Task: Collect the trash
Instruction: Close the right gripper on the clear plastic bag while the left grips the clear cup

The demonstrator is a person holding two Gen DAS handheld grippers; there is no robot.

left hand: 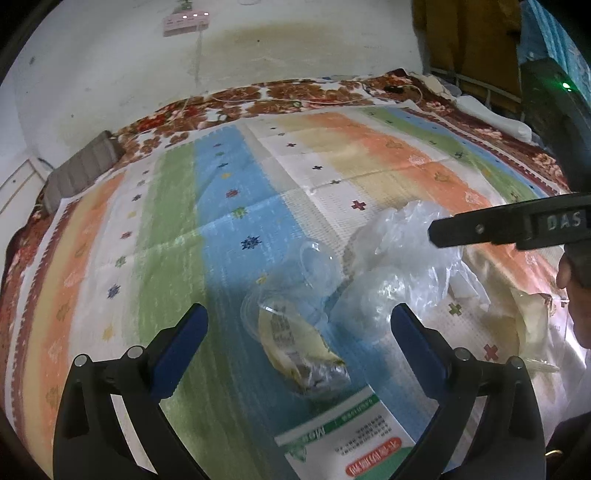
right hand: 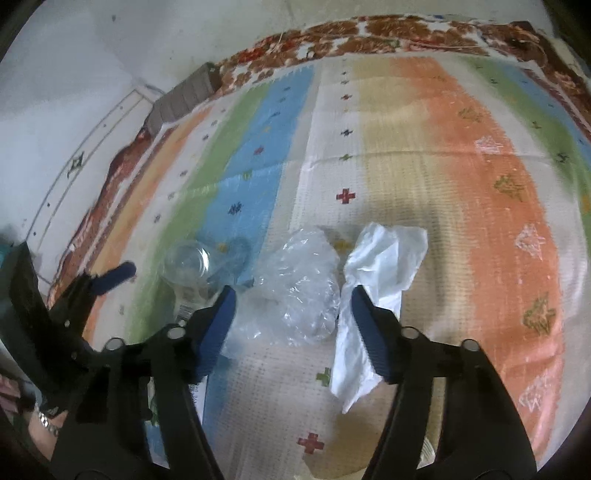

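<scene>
On the striped mat, a clear plastic cup [left hand: 295,325] lies on its side with a yellow wrapper stuffed in it. My left gripper [left hand: 300,309] stands open just above and around it, pads apart from it. A green and white printed packet [left hand: 343,435] lies below the cup. A crumpled clear plastic bag [right hand: 303,288] sits between the open fingers of my right gripper [right hand: 293,291], and the pads do not press on it. A white crumpled tissue [right hand: 384,258] lies partly under the right finger. The cup [right hand: 192,266] shows to the bag's left.
The striped mat [left hand: 177,206] covers a floral blanket [left hand: 295,92] against a white wall. A pink power strip [left hand: 186,22] is on the wall, and a grey cushion [left hand: 81,170] lies at the mat's far left. A cream bag [left hand: 532,321] lies by a person's hand [left hand: 576,295].
</scene>
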